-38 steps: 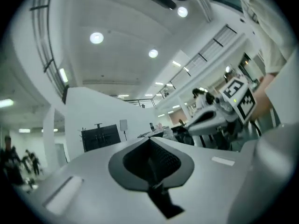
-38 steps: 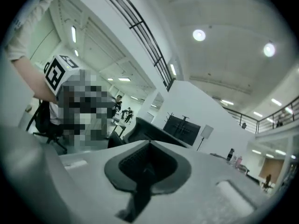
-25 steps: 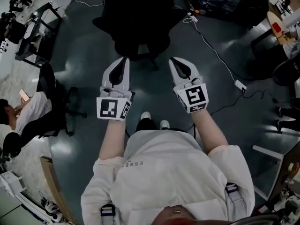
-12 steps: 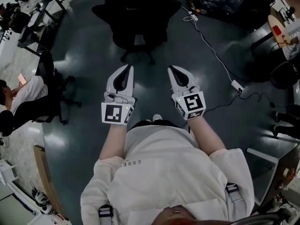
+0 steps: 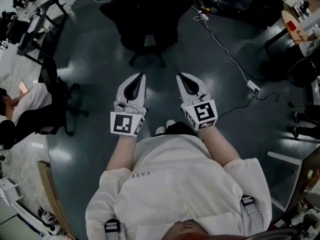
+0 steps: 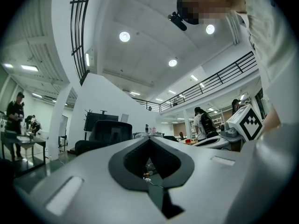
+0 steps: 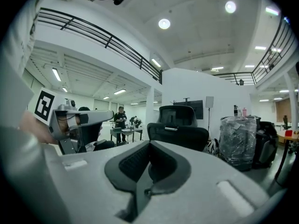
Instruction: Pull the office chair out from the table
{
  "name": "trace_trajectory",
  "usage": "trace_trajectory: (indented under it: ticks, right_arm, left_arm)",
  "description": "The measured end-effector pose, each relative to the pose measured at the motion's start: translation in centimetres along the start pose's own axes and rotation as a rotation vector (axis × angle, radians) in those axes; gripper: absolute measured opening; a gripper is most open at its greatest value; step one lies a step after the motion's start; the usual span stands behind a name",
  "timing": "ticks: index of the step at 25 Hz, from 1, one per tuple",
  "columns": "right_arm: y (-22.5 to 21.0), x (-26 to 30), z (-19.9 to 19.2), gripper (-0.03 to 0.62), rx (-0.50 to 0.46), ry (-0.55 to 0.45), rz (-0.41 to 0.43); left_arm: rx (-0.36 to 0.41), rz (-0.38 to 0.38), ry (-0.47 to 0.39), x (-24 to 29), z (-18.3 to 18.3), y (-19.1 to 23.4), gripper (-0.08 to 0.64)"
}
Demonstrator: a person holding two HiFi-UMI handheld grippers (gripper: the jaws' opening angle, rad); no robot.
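Observation:
The black office chair (image 5: 145,19) stands on the dark floor at the top centre of the head view, with open floor between it and both grippers. My left gripper (image 5: 142,75) and right gripper (image 5: 178,75) are held side by side in front of my body, pointing at the chair; both are shut and hold nothing. Past the shut left gripper (image 6: 149,138) in the left gripper view, the chair (image 6: 105,134) stands some way off. The right gripper view shows the chair (image 7: 180,127) beyond the shut right gripper (image 7: 149,143).
A cable runs across the floor to a power strip (image 5: 252,88) on the right. A person (image 5: 20,109) sits on another chair at the left, near a black desk (image 5: 35,29). A wrapped bundle (image 7: 240,139) stands right of the chair.
Both grippers have drawn back from the chair towards my body, still shut and empty. The gap of floor between them and the chair has grown.

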State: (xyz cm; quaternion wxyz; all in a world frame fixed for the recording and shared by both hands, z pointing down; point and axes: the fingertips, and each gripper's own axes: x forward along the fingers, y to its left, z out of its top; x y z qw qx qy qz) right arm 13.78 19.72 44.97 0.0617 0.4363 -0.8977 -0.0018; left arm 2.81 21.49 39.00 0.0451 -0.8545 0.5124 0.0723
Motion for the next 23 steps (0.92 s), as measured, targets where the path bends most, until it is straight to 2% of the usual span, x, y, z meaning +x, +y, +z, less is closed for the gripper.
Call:
trace_trajectory:
  ticks: [14,23]
  right_arm:
    - [1.4,-1.0,0.1,-0.011,-0.005,0.009,-0.027]
    - [2.2,-0.4,0.1,-0.011,0.002,0.003,-0.035]
  left_arm:
    - [-0.017,-0.059,-0.025,-1.5,0.5,-1.2,0.017]
    - [-0.031,-0.046,-0.021,-2.3,0.2,0.0,0.017]
